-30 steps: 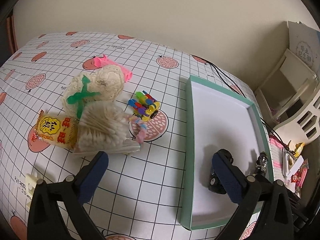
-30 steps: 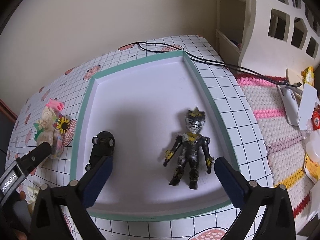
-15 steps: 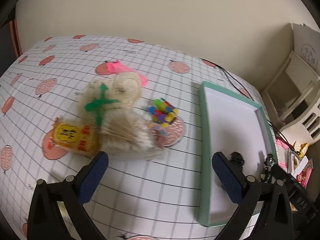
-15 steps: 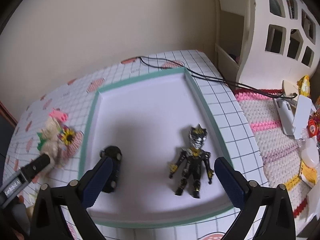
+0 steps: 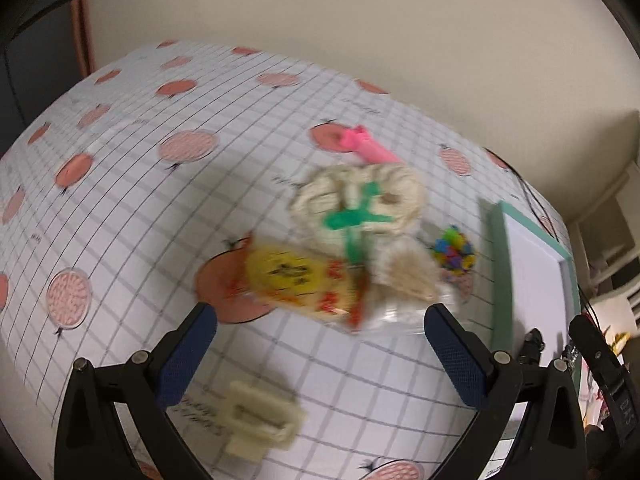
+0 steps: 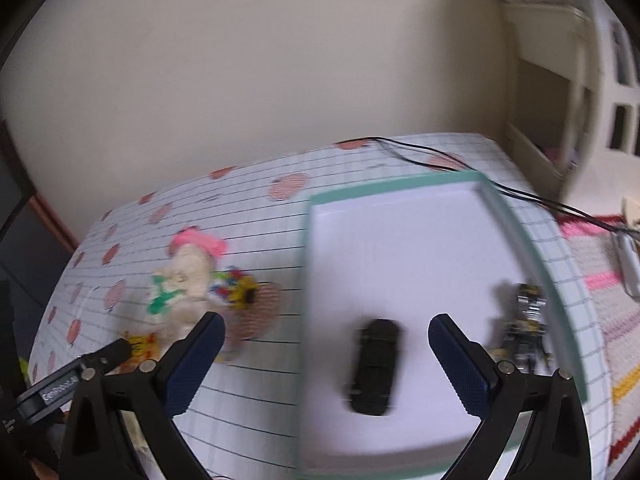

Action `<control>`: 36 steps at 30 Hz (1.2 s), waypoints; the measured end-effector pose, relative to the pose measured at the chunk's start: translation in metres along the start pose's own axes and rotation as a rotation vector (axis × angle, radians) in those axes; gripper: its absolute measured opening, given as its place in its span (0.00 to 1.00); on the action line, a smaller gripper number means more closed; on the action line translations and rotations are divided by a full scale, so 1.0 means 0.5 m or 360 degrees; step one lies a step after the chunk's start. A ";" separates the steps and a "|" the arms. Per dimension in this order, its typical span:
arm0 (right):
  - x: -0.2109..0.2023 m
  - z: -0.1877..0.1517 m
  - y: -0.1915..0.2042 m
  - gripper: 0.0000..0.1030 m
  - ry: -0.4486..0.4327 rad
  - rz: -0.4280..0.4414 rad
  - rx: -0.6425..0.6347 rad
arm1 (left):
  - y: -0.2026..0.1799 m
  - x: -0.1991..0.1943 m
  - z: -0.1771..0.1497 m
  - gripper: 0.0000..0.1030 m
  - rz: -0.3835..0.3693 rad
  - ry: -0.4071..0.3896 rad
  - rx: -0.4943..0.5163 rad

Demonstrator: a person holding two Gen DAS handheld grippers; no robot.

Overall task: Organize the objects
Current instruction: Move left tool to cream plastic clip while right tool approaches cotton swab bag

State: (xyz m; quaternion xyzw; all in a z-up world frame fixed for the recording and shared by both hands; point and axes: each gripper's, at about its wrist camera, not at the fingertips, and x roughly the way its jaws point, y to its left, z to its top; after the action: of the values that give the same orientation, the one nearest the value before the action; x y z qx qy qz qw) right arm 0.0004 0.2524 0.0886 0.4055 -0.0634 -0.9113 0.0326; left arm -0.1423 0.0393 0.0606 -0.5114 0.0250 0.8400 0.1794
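On the checked tablecloth lies a cluster: a yellow snack packet, a bag of cotton swabs, a cream crocheted piece with a green bow, a pink clip and a colourful block toy. My left gripper is open just in front of the snack packet, empty. A cream plastic clip lies between its fingers, nearer the camera. The green-rimmed white tray holds a black toy car and a dark action figure. My right gripper hangs open above the car.
A black cable runs past the tray's far corner. White shelving stands at the right, with a knitted striped mat beside the tray. The wall is close behind the table. The left gripper's body shows at the lower left of the right wrist view.
Both views have swung left. The left gripper moved from the tray's edge to face the snack packet and cluster. The right gripper shifted left, from between the car and figure to over the car.
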 end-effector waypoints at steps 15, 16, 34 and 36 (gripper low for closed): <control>0.084 -0.039 0.123 0.91 0.0201 0.0164 -0.0106 | 0.049 0.074 -0.040 1.00 0.0192 0.0413 -0.0010; 0.091 -0.041 0.128 0.89 0.0219 0.0176 -0.0107 | 0.048 0.075 -0.042 1.00 0.0199 0.0421 -0.0002; 0.145 -0.050 0.158 0.79 0.0316 0.0262 -0.0110 | 0.010 0.074 -0.080 0.52 0.0264 0.0456 0.0179; 0.148 -0.050 0.162 0.79 0.0319 0.0264 -0.0111 | 0.010 0.072 -0.082 0.52 0.0246 0.0447 0.0168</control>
State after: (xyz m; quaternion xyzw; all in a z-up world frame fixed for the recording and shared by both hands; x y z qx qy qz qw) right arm -0.0297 0.1618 0.0290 0.4864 -0.0613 -0.8621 0.1281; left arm -0.1241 0.0352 0.0091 -0.6103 0.1330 0.7690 0.1357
